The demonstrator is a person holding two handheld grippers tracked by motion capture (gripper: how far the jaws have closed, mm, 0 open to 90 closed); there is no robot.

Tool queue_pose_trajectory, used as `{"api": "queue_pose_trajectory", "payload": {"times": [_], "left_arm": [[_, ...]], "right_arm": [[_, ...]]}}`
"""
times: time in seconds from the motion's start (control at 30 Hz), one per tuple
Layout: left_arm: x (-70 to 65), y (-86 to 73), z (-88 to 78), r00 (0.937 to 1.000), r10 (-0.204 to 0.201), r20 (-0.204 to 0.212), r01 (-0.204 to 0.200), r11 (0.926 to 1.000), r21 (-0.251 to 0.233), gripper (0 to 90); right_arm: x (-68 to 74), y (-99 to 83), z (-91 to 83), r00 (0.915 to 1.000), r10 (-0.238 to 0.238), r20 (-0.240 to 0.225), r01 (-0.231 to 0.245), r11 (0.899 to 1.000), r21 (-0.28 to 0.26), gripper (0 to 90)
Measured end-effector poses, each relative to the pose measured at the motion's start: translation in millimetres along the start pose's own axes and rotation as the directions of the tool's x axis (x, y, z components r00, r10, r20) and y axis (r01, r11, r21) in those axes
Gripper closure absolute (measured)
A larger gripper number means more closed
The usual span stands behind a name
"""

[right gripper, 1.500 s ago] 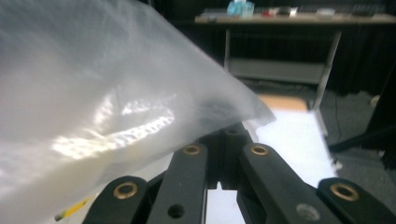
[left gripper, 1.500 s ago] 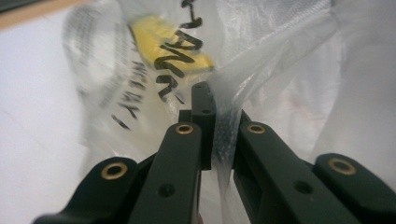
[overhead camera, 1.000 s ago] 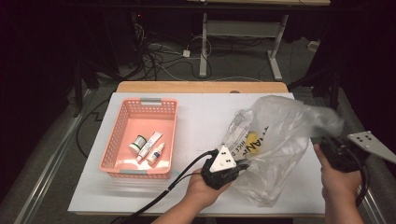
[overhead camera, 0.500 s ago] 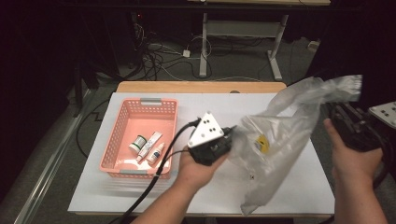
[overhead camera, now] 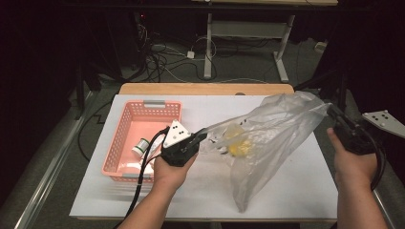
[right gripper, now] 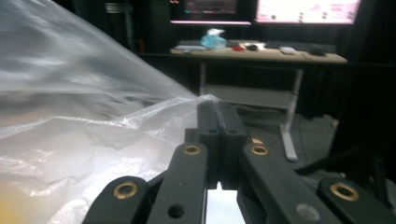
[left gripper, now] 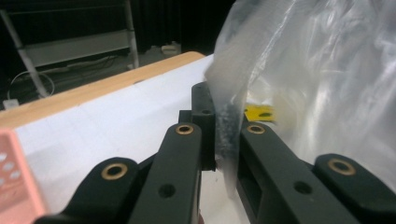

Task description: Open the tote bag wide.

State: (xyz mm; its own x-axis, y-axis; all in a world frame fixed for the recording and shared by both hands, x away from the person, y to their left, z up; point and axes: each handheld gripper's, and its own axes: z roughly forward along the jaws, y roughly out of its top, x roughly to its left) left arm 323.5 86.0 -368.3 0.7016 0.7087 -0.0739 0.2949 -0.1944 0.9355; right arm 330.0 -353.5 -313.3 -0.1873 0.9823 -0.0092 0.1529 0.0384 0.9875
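Note:
A clear plastic bag (overhead camera: pixel 272 138) hangs stretched between my two grippers above the white table (overhead camera: pixel 296 200), its lower corner drooping to the surface. Something yellow (overhead camera: pixel 237 149) lies inside it. My left gripper (overhead camera: pixel 199 136) is shut on the bag's left edge; in the left gripper view the film (left gripper: pixel 225 130) is pinched between the black jaws, with a yellow patch (left gripper: pixel 259 113) behind it. At the right, my right gripper (overhead camera: pixel 331 110) is shut on the bag's upper right edge. The right gripper view has the crumpled plastic (right gripper: pixel 84 116) running into its closed jaws (right gripper: pixel 217 112).
A pink basket (overhead camera: pixel 122 133) stands on the table's left half with a small white bottle (overhead camera: pixel 139 147) and other small items in it. A wooden strip (overhead camera: pixel 205 88) edges the table's far side. Cables and desk legs lie on the floor beyond.
Both hands have risen and the left one has moved left towards the basket. The bag has been pulled out longer between the two grippers, and its contents have shifted.

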Motion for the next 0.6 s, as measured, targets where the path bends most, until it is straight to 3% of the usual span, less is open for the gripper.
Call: {"api": "queue_pose_trajectory", "payload": {"times": [0.07,0.17,0.27,0.33,0.37,0.4,0.43,0.47,0.5,0.6], "left_arm": [[-5.4,-9.4,1.2,0.9998,0.019,-0.002,-0.019,0.9996,0.023,87.9],[-17.3,-25.8,6.4,0.9992,0.035,0.019,-0.036,0.9975,0.06,87.9],[-25.5,-45.1,13.2,0.9978,0.055,0.038,-0.059,0.9905,0.124,87.9],[-28.5,-58.9,18.3,0.9968,0.068,0.043,-0.075,0.9818,0.175,87.9],[-29.6,-72.3,23.1,0.9958,0.077,0.051,-0.086,0.9692,0.23,87.9],[-29.6,-78.3,24.8,0.9951,0.086,0.048,-0.095,0.9624,0.254,87.9],[-29.6,-78.3,24.8,0.9951,0.086,0.048,-0.095,0.9624,0.254,87.9],[-28.9,-83.9,26.2,0.9952,0.086,0.048,-0.096,0.9561,0.277,87.9],[-28.1,-88.8,27.5,0.995,0.088,0.047,-0.098,0.9486,0.301,87.9],[-26.1,-98.3,30.7,0.9945,0.095,0.042,-0.104,0.9224,0.372,87.9]], "right_arm": [[-8.4,-12.4,-1.3,0.9997,0.019,0.014,-0.019,0.999,0.026,90.0],[-7.9,-27.7,2.2,0.9998,0.017,0.011,-0.017,0.998,0.06,90.0],[-5.8,-39.8,6.5,0.9998,0.017,0.003,-0.018,0.996,0.088,90.0],[-2.6,-55.0,13.4,0.9999,0.009,-0.005,-0.009,0.992,0.126,90.0],[-0.7,-67.5,19.7,0.9998,0.014,-0.014,-0.011,0.988,0.153,90.0],[0.3,-74.6,23.5,0.9998,0.014,-0.016,-0.011,0.985,0.171,90.0],[1.5,-81.6,27.2,0.9997,0.02,-0.017,-0.016,0.982,0.189,90.0],[1.5,-81.6,27.2,0.9997,0.02,-0.017,-0.016,0.982,0.189,90.0],[2.7,-94.7,34.6,0.9993,0.033,-0.016,-0.029,0.976,0.218,90.0],[0.6,-110.7,44.2,0.999,0.043,-0.01,-0.039,0.967,0.251,90.0]]}}
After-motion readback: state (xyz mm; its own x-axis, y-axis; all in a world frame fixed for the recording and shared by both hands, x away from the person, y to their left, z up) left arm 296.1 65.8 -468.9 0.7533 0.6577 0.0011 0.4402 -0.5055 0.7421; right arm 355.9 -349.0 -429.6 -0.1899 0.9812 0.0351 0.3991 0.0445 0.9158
